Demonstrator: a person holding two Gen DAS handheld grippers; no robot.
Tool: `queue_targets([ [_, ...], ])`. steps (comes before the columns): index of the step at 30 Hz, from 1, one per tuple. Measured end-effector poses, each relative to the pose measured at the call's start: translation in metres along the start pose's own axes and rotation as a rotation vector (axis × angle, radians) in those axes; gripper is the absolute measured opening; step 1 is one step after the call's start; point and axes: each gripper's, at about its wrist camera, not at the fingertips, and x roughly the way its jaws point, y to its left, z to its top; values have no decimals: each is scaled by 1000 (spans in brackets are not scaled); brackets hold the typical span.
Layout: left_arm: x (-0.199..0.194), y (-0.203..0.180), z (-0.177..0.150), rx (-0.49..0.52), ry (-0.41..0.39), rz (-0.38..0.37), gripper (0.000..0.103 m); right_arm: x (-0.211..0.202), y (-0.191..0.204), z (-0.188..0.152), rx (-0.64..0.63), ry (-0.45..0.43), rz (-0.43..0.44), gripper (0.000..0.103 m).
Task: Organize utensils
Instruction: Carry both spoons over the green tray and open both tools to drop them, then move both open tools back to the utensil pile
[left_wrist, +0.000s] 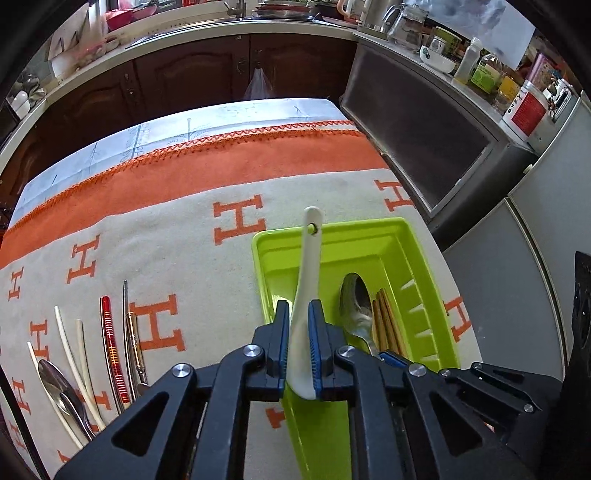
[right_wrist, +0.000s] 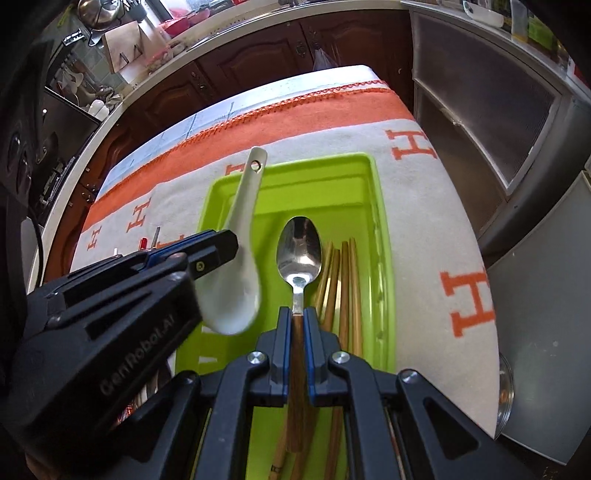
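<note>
While two grippers hold one spoon each, tray holds four chopsticks.

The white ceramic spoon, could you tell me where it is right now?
The white ceramic spoon is clamped in the left gripper, above the green tray, left of the metal spoon.

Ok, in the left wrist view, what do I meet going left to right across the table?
Metal spoon → white chopsticks → red chopstick → white spoon in the left gripper → steel spoon → wooden chopsticks, both in the green tray.
</note>
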Motion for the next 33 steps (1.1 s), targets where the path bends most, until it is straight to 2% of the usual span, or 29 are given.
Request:
queue_targets([
  [3, -10, -1, -1, 12, -3, -16, 18, 3, 4, 4, -21, 7, -5, 7],
  [5, -22, 1, -2, 20, -13, 9, 25, 4, 5, 7, -19, 13, 15, 7],
  [7, -38, 7, -5, 19, -44, 55, 56, 4, 10, 7, -42, 17, -14, 7],
  [8, -48, 11, -7, 17, -67, 74, 60, 5, 12, 7, -54, 17, -21, 7],
  [10, -63, 19, -12, 17, -93, 96, 61, 7, 15, 5, -61, 38, -12, 8],
  [14, -85, 37, -28, 7, -98, 115, 61, 6, 19, -4, -61, 65, -12, 8],
  [16, -92, 45, -40, 0, -92, 121, 65, 3, 20, -9, -64, 68, -24, 9],
  [22, -106, 65, -77, -19, -80, 176, 68, -22, 19, -30, -45, 38, -12, 21],
  [33, -130, 104, -122, -97, -53, 223, 69, -55, 49, -63, -74, 0, 42, 21],
])
